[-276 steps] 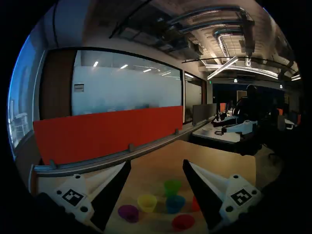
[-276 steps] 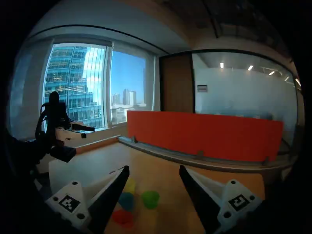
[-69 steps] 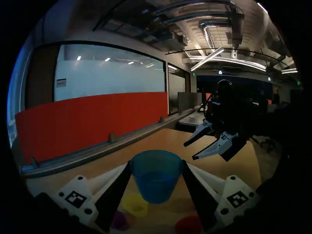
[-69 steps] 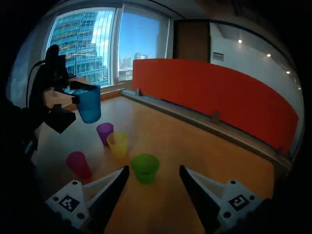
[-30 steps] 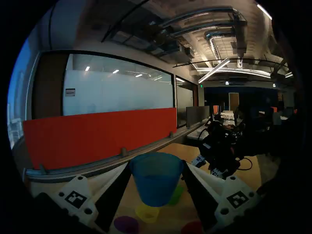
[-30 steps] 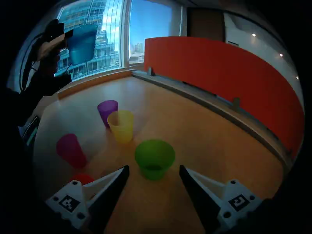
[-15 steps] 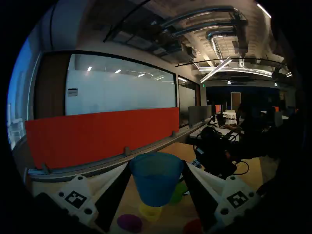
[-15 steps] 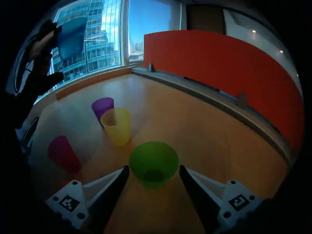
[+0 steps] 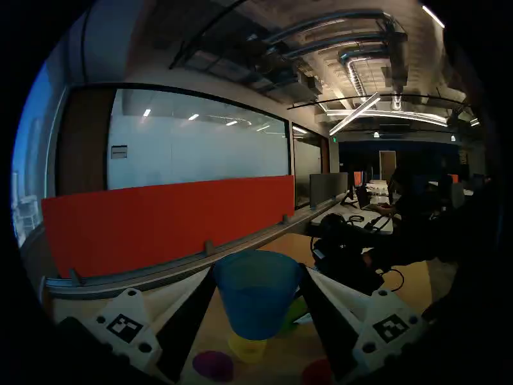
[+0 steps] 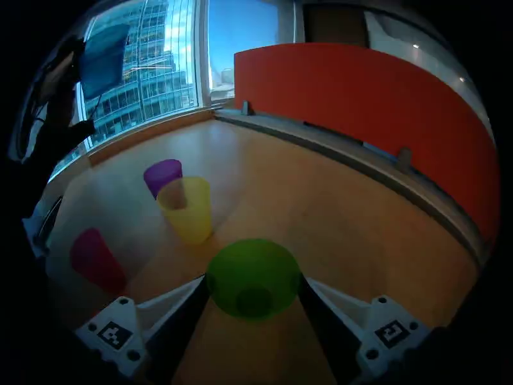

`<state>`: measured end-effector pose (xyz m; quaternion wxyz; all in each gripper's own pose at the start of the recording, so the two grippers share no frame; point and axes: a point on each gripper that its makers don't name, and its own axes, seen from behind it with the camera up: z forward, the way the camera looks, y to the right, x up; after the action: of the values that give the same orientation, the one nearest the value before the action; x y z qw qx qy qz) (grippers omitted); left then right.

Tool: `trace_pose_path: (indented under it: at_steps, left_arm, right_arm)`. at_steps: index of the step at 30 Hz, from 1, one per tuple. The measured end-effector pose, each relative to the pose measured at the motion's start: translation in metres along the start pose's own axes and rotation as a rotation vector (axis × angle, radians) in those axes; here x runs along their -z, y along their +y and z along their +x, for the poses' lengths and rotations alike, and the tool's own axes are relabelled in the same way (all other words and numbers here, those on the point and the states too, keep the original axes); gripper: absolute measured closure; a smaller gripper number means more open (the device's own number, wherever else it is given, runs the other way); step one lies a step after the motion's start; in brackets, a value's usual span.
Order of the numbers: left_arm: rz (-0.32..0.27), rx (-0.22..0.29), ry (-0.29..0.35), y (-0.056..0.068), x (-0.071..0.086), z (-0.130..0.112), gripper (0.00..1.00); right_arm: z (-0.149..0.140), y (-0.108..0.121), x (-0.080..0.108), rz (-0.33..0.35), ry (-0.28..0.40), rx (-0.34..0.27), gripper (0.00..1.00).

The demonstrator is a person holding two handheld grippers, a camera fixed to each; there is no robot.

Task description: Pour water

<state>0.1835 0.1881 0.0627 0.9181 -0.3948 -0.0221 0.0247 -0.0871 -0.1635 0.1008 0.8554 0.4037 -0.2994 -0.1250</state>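
— Above the wooden table (image 10: pixel 359 212), which cup is in the air?
— The blue cup (image 9: pixel 258 295): upright, mouth at 12 o'clock, long axis vertical, clamped between the fingers of the left gripper (image 9: pixel 256 269).
— And at the right gripper (image 10: pixel 252 278)?
— The green cup (image 10: pixel 253 285) stands upright on the table between its spread fingers; whether they press it cannot be told. A yellow cup (image 10: pixel 186 208) sits at its 10 o'clock, a purple cup (image 10: pixel 161 174) just beyond, a pink cup (image 10: pixel 96 260) at 9 o'clock.
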Motion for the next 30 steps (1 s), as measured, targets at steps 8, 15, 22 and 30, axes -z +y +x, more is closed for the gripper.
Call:
trace_pose_path:
  at_steps: [8, 15, 22, 30]
  left_arm:
    - [0.003, 0.0, -0.004, -0.002, -0.001, -0.004, 0.11]
    - [0.005, 0.002, -0.003, -0.001, 0.0, -0.002, 0.11]
    - [0.008, 0.006, -0.006, 0.001, 0.003, 0.0, 0.11]
    - [0.016, 0.002, -0.004, 0.006, 0.01, 0.004, 0.11]
  right_arm:
    - [0.007, 0.0, 0.005, 0.0, 0.023, -0.021, 0.08]
    - [0.02, -0.001, 0.023, -0.012, 0.049, -0.023, 0.08]
    - [0.042, -0.009, 0.053, -0.025, 0.104, -0.011, 0.08]
    - [0.065, -0.022, 0.087, -0.04, 0.179, 0.012, 0.08]
